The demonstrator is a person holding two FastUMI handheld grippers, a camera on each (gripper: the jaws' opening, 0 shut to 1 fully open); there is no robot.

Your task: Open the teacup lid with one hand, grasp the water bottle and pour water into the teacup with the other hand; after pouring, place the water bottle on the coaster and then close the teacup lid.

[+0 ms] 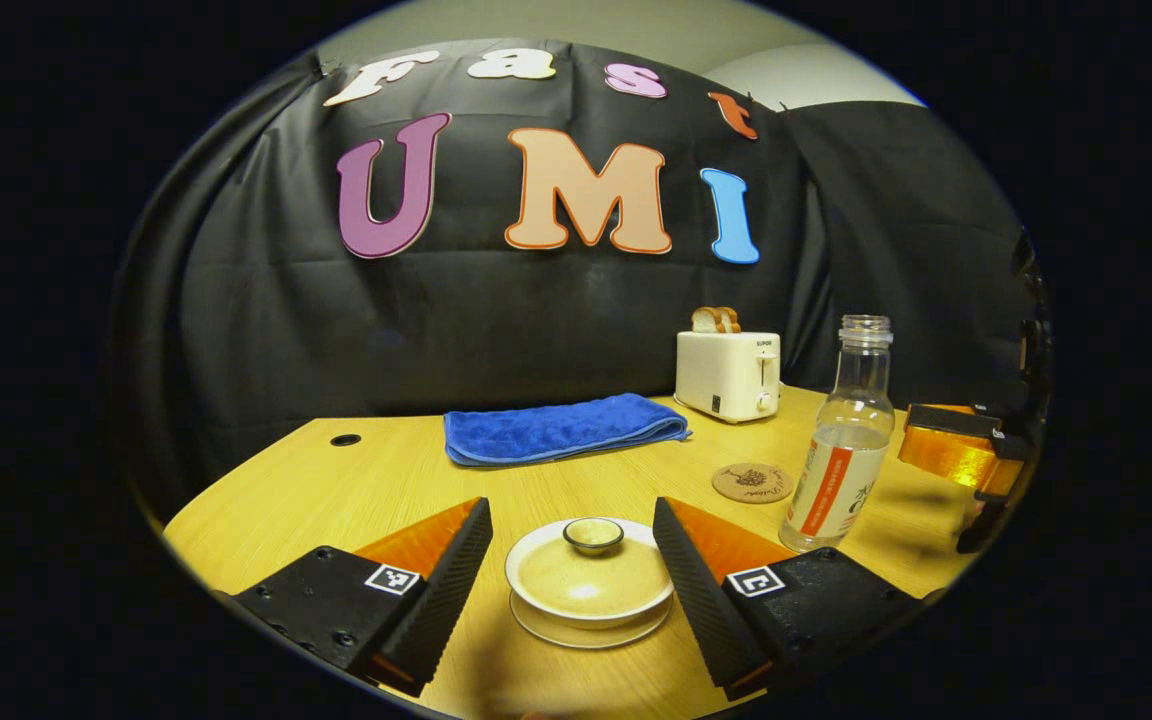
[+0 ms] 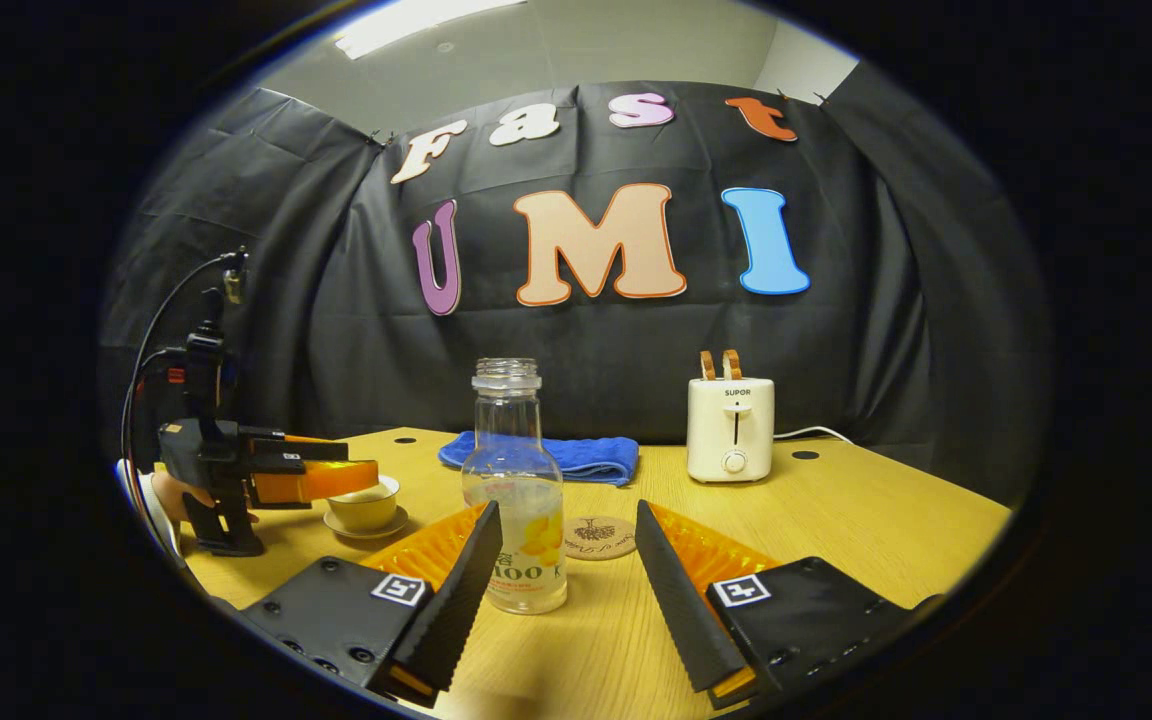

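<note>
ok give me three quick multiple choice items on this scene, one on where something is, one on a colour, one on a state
1. Where is the coaster?
A. under the toaster
B. on the table beside the water bottle
C. on the blue towel

2. What colour is the folded towel?
A. blue
B. red
C. white

3. How is the teacup lid now?
A. held up by a claw
C. lying on the coaster
B. on the teacup, with the left claw open around it

Answers:
1 B, the coaster lies bare on the table next to the water bottle.
2 A, the cloth near the toaster is blue.
3 B, the lid sits on the cup between the spread fingers.
</note>
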